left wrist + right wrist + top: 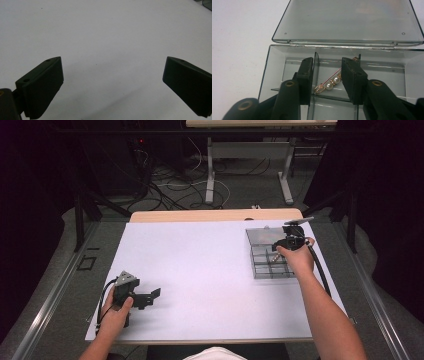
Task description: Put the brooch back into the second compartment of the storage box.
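right gripper [325,80] jaws being held slightly parted around pearl pin [331,83], not pinching, for placing in open box [277,65] compartment; left gripper [112,85] being rested wide open, empty.

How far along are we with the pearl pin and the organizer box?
Done: the clear organizer box has its lid open, and the pearl pin lies in a compartment. In hand: the right gripper straddles the pin, pads apart from it. Left: withdrawing and closing the lid; the left gripper idles open.
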Action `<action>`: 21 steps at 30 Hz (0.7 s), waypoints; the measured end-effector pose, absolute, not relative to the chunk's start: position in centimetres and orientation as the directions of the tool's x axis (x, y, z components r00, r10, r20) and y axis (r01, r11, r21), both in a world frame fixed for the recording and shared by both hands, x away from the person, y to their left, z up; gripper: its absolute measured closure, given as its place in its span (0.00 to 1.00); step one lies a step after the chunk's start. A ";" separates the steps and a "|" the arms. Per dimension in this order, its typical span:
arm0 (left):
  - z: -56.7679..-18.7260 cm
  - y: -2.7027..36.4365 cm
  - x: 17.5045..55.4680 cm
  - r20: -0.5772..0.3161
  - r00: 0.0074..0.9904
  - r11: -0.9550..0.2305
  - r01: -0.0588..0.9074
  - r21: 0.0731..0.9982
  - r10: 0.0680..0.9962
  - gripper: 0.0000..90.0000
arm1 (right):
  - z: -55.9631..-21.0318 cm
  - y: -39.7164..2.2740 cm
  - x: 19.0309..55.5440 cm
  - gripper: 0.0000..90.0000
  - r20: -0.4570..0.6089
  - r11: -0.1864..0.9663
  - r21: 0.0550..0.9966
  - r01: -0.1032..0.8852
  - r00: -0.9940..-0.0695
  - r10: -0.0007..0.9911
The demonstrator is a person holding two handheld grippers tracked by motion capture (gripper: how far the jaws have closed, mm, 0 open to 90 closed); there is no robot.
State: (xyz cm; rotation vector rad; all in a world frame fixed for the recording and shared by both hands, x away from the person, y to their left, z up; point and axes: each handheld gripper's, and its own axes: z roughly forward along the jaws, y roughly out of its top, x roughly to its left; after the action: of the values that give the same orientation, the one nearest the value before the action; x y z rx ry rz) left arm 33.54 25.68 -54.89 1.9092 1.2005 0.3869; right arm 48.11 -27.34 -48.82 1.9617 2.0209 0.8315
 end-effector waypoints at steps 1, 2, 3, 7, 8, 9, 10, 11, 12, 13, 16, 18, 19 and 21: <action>-54.9 25.7 33.5 -0.161 0.496 -0.201 0.598 0.776 0.853 0.04 | -48.8 -27.4 48.1 0.67 0.234 -0.040 0.522 0.852 -0.098 0.967; -54.9 25.7 33.5 -0.161 0.497 -0.202 0.598 0.776 0.853 0.04 | -48.8 -27.3 48.0 0.66 0.233 -0.036 0.525 0.850 -0.103 0.967; -54.9 25.7 33.5 -0.161 0.496 -0.201 0.598 0.776 0.853 0.04 | -48.7 -27.3 48.0 0.65 0.233 -0.037 0.523 0.851 -0.101 0.967; -54.9 25.7 33.5 -0.162 0.494 -0.199 0.599 0.775 0.854 0.04 | -48.4 -27.1 47.8 0.62 0.218 -0.018 0.536 0.844 -0.117 0.969; -54.9 25.7 33.5 -0.163 0.495 -0.199 0.599 0.776 0.854 0.04 | -48.4 -27.0 47.7 0.61 0.213 -0.011 0.540 0.842 -0.124 0.969; -54.9 25.7 33.5 -0.163 0.495 -0.199 0.599 0.775 0.854 0.04 | -48.3 -27.0 47.6 0.60 0.208 -0.005 0.544 0.839 -0.129 0.970; -54.9 25.7 33.5 -0.163 0.495 -0.199 0.599 0.776 0.854 0.04 | -48.2 -26.9 47.6 0.59 0.206 0.000 0.546 0.838 -0.134 0.969; -54.9 25.7 33.5 -0.163 0.495 -0.199 0.599 0.776 0.854 0.04 | -48.1 -26.9 47.5 0.59 0.200 0.008 0.551 0.834 -0.142 0.970; -54.9 25.7 33.5 -0.163 0.495 -0.199 0.599 0.776 0.854 0.04 | -48.1 -26.8 47.4 0.58 0.196 0.015 0.554 0.832 -0.147 0.970; -54.9 25.7 33.5 -0.163 0.495 -0.199 0.599 0.776 0.854 0.04 | -48.0 -26.8 47.3 0.57 0.193 0.022 0.558 0.830 -0.155 0.969; -54.9 25.7 33.6 -0.166 0.497 -0.199 0.600 0.775 0.852 0.04 | -47.7 -26.6 47.0 0.53 0.176 0.055 0.564 0.824 -0.185 0.967; -54.9 25.7 33.6 -0.166 0.497 -0.199 0.600 0.775 0.852 0.04 | -47.6 -26.4 46.8 0.52 0.166 0.068 0.570 0.819 -0.196 0.967; -55.0 25.6 33.6 -0.161 0.489 -0.191 0.593 0.782 0.857 0.04 | -47.4 -26.3 46.7 0.52 0.161 0.077 0.573 0.816 -0.205 0.965; -55.0 25.5 33.6 -0.161 0.489 -0.189 0.590 0.785 0.857 0.04 | -47.2 -26.2 46.5 0.51 0.160 0.088 0.577 0.812 -0.218 0.963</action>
State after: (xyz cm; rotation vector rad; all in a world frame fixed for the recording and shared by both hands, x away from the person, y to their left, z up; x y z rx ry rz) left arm 33.59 25.54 -55.03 1.8921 1.2030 0.4001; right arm 46.47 -26.20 -47.23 1.7748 2.1071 0.8333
